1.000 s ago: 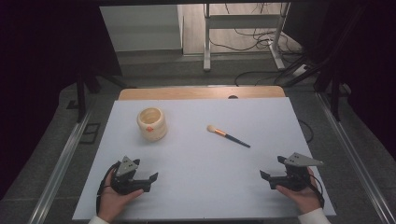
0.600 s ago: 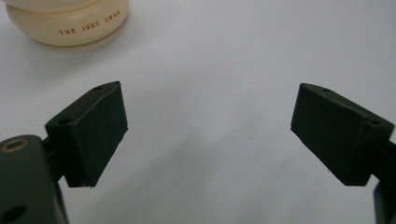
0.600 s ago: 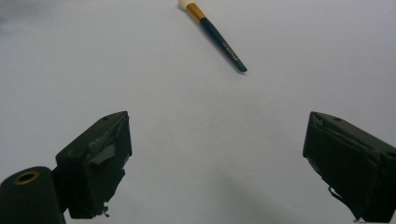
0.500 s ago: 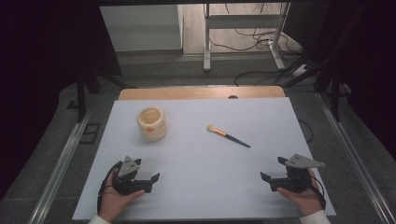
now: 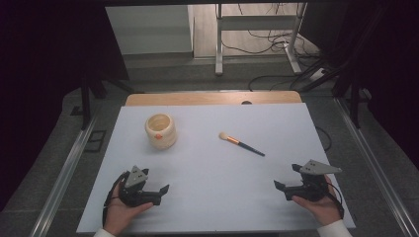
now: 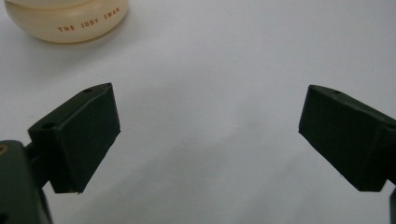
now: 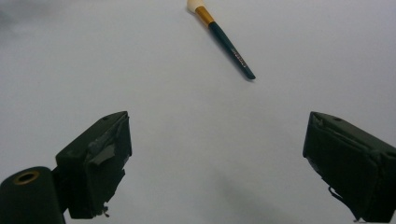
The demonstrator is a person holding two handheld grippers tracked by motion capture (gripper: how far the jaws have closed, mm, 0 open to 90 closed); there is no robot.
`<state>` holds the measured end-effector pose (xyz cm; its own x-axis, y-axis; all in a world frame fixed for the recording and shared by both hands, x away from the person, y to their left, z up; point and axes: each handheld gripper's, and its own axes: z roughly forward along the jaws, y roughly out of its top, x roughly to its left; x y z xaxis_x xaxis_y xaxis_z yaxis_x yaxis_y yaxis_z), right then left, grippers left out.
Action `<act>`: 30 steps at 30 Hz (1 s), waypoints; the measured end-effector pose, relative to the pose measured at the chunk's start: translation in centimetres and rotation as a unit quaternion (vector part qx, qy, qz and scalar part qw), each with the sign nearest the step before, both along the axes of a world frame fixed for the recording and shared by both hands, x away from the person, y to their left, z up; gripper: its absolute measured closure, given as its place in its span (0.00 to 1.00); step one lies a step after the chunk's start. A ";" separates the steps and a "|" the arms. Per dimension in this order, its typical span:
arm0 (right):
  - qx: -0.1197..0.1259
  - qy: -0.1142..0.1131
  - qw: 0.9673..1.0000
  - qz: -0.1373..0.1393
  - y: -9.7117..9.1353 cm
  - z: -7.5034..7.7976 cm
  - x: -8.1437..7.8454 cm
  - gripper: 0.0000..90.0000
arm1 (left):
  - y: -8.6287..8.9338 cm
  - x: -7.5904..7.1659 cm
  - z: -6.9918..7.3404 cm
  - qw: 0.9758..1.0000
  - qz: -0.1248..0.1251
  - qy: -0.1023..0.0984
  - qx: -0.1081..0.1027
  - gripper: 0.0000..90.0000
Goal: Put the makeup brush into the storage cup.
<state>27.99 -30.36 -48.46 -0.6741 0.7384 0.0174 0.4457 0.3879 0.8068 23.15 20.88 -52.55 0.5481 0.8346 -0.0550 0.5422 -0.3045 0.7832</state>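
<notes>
My left hand-held gripper (image 5: 163,189) has just been opening its jaws, now spread wide over bare table (image 5: 207,197). My right hand-held gripper (image 5: 280,185) is spread too. The makeup brush (image 5: 241,143) lies ahead, near the cream pot (image 5: 160,131); reaching comes next, I judge.

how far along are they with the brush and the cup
Nothing looks done: the makeup brush lies flat on the white table, apart from the cream cup. Nothing is in hand; the left claw, jaws just opening, and the right claw are open and empty. Any pick-up remains.
</notes>
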 end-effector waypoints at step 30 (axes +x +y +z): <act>-0.040 0.003 0.999 0.037 1.4 3.2 3.3 0.11 | -0.2 -0.1 0.1 1.000 -0.001 -0.003 0.008 0.06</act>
<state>31.31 -28.91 -45.28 -0.7264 0.6864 -0.0349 0.4191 0.4826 0.7691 23.03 20.68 -52.44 0.5494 0.8347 -0.0381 0.5363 -0.3174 0.7820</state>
